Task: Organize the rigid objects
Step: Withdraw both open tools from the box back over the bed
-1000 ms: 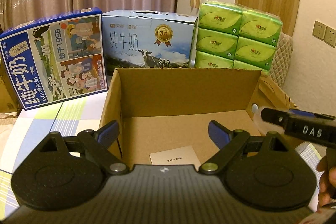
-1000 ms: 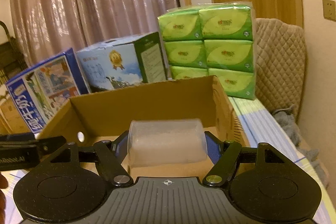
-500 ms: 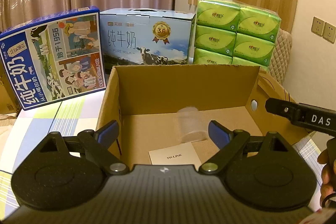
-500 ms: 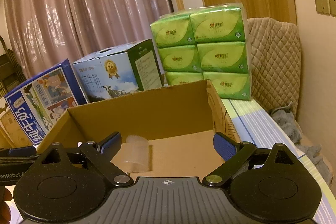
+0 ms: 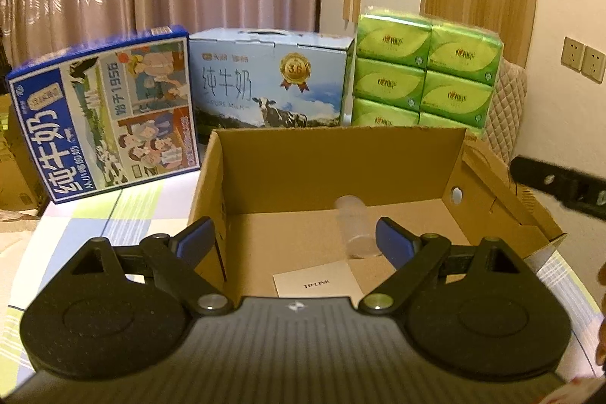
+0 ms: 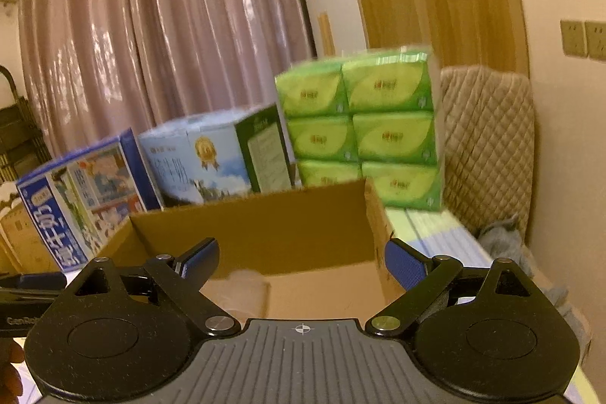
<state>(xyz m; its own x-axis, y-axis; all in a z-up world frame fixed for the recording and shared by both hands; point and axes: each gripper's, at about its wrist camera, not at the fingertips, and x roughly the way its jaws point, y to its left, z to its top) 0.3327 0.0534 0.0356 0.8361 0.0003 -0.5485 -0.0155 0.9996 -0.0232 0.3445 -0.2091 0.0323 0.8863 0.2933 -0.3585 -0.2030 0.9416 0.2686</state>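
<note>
An open cardboard box (image 5: 333,161) stands on the checked cloth in front of me. A clear plastic cup (image 5: 354,228) lies on its side on the box floor, beside a white TP-LINK card (image 5: 318,284). My left gripper (image 5: 293,241) is open and empty at the box's near edge. My right gripper (image 6: 301,264) is open and empty, raised above the box's near right side. The cup shows blurred in the right wrist view (image 6: 246,294). The right gripper's body juts in at the right of the left wrist view (image 5: 556,186).
Behind the box stand a blue milk carton (image 5: 106,108), a light blue milk carton (image 5: 269,89) and a stack of green tissue packs (image 5: 424,78). A quilted cushion (image 6: 488,146) and a wall lie to the right. Curtains hang behind.
My right gripper opened and let go of the clear cup, which now lies in the box. The right gripper then drew up and back. The left gripper stayed nearly still.
</note>
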